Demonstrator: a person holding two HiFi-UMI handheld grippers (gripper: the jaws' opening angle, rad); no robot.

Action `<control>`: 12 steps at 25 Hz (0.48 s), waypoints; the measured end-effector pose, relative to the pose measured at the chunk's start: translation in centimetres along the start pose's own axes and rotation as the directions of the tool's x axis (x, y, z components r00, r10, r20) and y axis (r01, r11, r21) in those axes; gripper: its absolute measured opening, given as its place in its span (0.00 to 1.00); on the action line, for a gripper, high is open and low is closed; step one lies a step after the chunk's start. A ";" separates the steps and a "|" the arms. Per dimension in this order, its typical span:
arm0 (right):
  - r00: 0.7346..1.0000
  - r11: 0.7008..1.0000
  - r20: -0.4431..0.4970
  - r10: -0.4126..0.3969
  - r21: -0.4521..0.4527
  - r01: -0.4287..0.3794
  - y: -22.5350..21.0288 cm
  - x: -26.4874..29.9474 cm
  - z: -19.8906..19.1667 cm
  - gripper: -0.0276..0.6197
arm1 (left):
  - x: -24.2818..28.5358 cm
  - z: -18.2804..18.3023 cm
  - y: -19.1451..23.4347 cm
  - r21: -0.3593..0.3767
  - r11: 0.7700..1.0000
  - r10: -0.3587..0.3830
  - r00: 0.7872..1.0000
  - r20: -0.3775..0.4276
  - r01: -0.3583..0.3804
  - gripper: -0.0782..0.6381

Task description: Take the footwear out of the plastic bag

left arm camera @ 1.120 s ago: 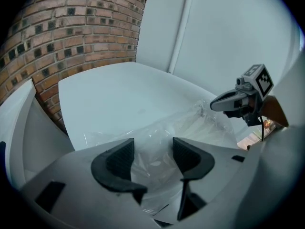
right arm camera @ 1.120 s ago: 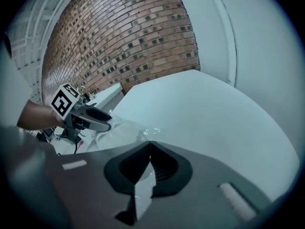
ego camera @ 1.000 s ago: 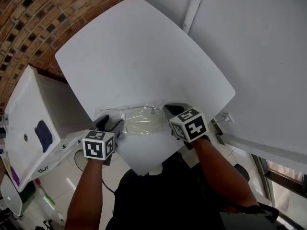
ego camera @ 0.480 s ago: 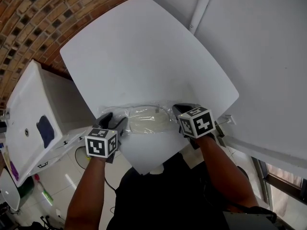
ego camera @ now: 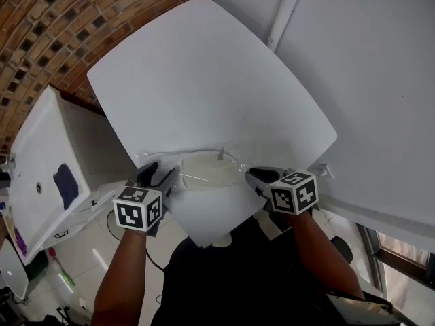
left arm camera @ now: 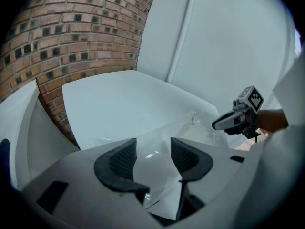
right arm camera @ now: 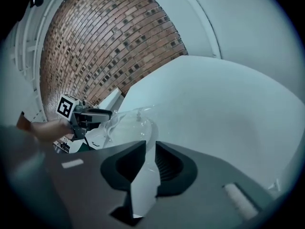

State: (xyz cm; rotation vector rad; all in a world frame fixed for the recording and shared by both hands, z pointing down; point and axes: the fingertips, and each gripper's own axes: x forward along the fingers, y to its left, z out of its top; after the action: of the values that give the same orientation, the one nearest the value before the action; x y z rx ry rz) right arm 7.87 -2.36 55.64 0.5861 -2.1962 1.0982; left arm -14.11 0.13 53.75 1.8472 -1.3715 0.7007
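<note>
The white square table with rounded corners (ego camera: 204, 66) is your first worry. The clear, crinkled plastic bag (ego camera: 178, 163) lies close to its near edge, between your two claws, so a tug toward you would likely drag it over the lip. The film looks slick and loose, so a pinch may catch one layer only and slide off.

Your left gripper (left arm camera: 153, 151) has its jaws spread; they have just been closing, with a fold of film between them but not pressed. Your right gripper (right arm camera: 150, 151) sits just off the bag's right end and has just been opening. Its jaws stand narrowly apart with nothing between them, so nothing anchors that side if you pull.

The footwear (ego camera: 207, 170) is a pale cream, flat, oval piece lying inside the bag. Glare on the film hides its detail, and you cannot tell whether it is one piece or a pair.
</note>
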 end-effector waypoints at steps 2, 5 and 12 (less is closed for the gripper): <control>1.000 1.000 -0.015 0.000 0.010 0.000 -0.2 0.4 -0.4 0.16 | 0.1 -1.3 0.5 0.011 1.000 0.019 0.999 -0.043 -0.018 0.42; 0.999 1.000 -0.046 -0.022 -0.009 0.021 -0.6 1.1 -0.6 0.16 | 0.7 -2.9 1.4 -0.044 0.999 -0.003 0.998 -0.060 0.000 0.37; 0.997 0.997 -0.066 0.045 -0.060 -0.049 0.7 2.1 0.0 0.16 | 0.5 -2.3 2.1 -0.203 0.963 -0.163 0.984 0.078 0.175 0.31</control>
State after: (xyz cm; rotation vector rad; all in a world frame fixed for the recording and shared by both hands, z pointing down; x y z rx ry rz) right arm 5.90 -2.19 56.67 0.4677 -2.1896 1.0548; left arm -15.97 1.32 55.93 1.8029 -1.2552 0.4001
